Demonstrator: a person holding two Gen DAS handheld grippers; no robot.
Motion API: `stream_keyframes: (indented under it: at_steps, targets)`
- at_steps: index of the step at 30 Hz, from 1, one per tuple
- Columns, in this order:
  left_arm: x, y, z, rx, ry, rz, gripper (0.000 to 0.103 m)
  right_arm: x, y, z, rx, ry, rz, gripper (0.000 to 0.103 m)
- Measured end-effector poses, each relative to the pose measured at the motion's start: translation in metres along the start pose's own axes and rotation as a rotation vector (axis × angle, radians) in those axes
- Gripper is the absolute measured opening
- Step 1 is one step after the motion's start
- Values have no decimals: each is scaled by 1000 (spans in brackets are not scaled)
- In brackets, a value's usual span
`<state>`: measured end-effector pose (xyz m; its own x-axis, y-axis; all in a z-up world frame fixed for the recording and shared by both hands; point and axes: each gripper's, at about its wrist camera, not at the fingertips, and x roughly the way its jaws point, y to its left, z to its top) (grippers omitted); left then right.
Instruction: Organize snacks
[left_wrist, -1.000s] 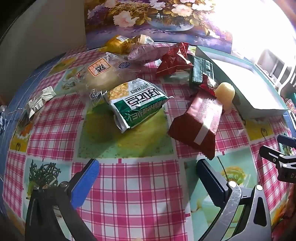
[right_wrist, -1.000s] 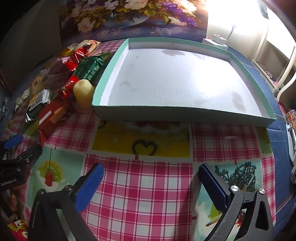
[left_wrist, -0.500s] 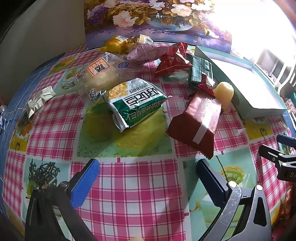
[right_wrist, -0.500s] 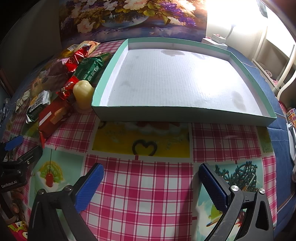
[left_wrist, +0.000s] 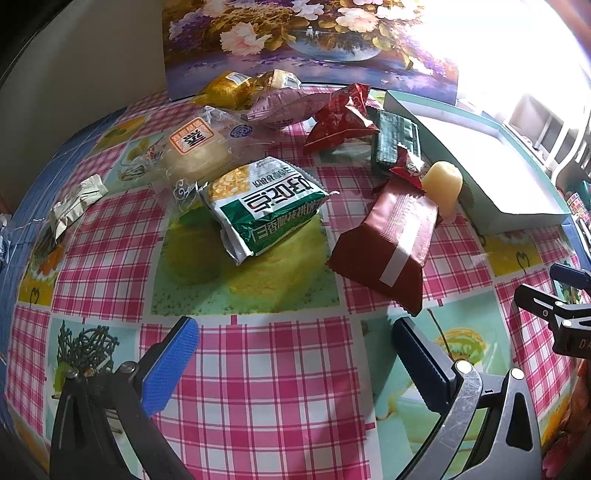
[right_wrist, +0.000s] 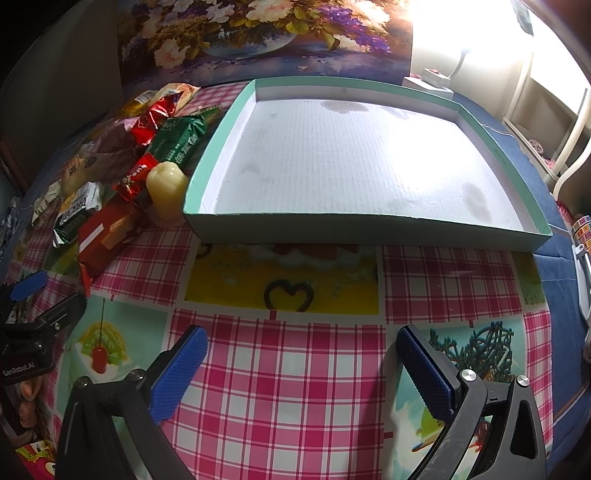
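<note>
Several snack packs lie on the checked tablecloth. In the left wrist view a dark red wafer pack (left_wrist: 391, 245) lies just ahead of my right finger, a green and white pack (left_wrist: 264, 206) sits at centre, and a pale jelly cup (left_wrist: 442, 184) stands by the tray. My left gripper (left_wrist: 291, 354) is open and empty above the cloth, short of the packs. The teal tray (right_wrist: 369, 225) with a white floor lies ahead of my right gripper (right_wrist: 301, 360), which is open and empty. The red pack (right_wrist: 105, 240) and jelly cup (right_wrist: 167, 188) lie left of the tray.
A clear bun pack (left_wrist: 195, 151), a red foil pack (left_wrist: 341, 120), a dark green pack (left_wrist: 395, 142), a pink pack (left_wrist: 288, 107) and a gold pack (left_wrist: 225, 88) lie farther back. A flower painting (left_wrist: 314, 40) stands behind. A small silver sachet (left_wrist: 75, 203) lies left.
My left gripper has crept slightly forward and right toward the red wafer pack. The right gripper has barely moved. Both stay open.
</note>
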<state>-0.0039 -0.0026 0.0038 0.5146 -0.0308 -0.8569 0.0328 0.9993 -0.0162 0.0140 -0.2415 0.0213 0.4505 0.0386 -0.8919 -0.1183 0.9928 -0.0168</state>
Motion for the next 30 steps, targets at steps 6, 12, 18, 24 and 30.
stream_keyframes:
  at_steps: [6, 12, 18, 24, 30]
  targets:
    - [-12, -3, 1, 26, -50, -16, 103, -3, -11, 3, 49, -12, 6, 103]
    - [-24, -5, 3, 64, -102, -5, 103, -6, -16, 5, 71, -34, -3, 103]
    - [-30, -8, 7, 63, -134, -13, 103, -19, -14, 4, 63, -96, -2, 103]
    - [-28, -7, 12, 47, -143, -17, 103, -30, -11, 5, 46, -157, 16, 103]
    - [-26, -5, 14, 41, -152, -16, 103, -39, -8, 3, 33, -196, 19, 103]
